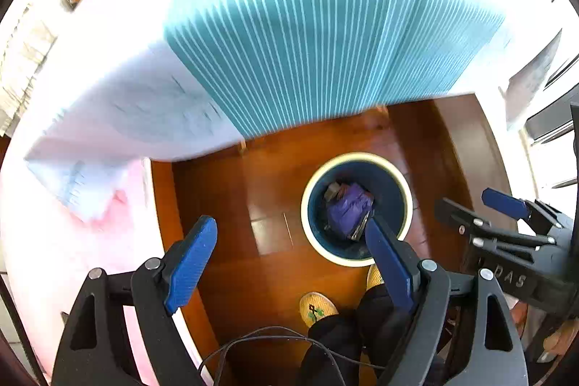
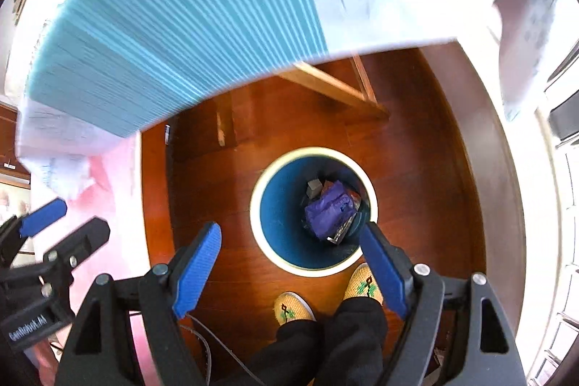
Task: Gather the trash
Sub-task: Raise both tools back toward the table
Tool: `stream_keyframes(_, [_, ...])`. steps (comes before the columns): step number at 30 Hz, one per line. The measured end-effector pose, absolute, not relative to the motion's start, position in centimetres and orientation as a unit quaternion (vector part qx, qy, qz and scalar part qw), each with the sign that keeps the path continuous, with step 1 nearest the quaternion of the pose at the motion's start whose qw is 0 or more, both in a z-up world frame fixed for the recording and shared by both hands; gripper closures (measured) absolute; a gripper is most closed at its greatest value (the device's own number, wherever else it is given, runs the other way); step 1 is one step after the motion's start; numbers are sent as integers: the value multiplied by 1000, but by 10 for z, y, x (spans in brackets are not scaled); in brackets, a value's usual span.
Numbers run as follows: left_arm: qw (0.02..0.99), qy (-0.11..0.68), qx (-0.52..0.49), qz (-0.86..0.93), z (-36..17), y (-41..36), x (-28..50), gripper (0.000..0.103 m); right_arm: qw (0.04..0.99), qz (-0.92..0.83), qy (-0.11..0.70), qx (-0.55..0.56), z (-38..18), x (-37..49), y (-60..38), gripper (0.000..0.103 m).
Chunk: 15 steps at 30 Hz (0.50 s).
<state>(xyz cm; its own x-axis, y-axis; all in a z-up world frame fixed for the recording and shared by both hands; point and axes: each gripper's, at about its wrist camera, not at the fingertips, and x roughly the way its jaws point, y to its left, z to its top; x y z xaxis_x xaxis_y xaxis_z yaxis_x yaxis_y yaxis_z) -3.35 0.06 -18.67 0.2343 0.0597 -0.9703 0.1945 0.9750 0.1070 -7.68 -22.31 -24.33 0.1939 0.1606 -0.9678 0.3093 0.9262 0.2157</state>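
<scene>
With both my left gripper (image 1: 286,259) and right gripper (image 2: 289,259) spread wide and empty above the bin (image 2: 261,219), where the purple wrapper (image 2: 329,208) lies toward three o'clock, I'd swing tableward for remaining trash.

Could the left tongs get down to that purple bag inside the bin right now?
Probably yes. The left tongs stand open and empty above the bin, whose mouth is uncovered, and the purple bag lies on top of the other trash.
</scene>
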Motion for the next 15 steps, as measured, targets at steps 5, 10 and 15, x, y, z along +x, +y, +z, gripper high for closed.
stream_keyframes(5, [796,593,103,-54,-132,8,-28,20,767,-48,613,181,-187,-74,-214,23])
stream_keyframes(10, [813,570,104,-60,-85,18,-22,20,779,-36,598,182,-143,-71,-204,23])
stream_keyframes(15, [832,541,95,-76,-39,29,-17,20,799,-26,575,174,-97,-68,-192,23])
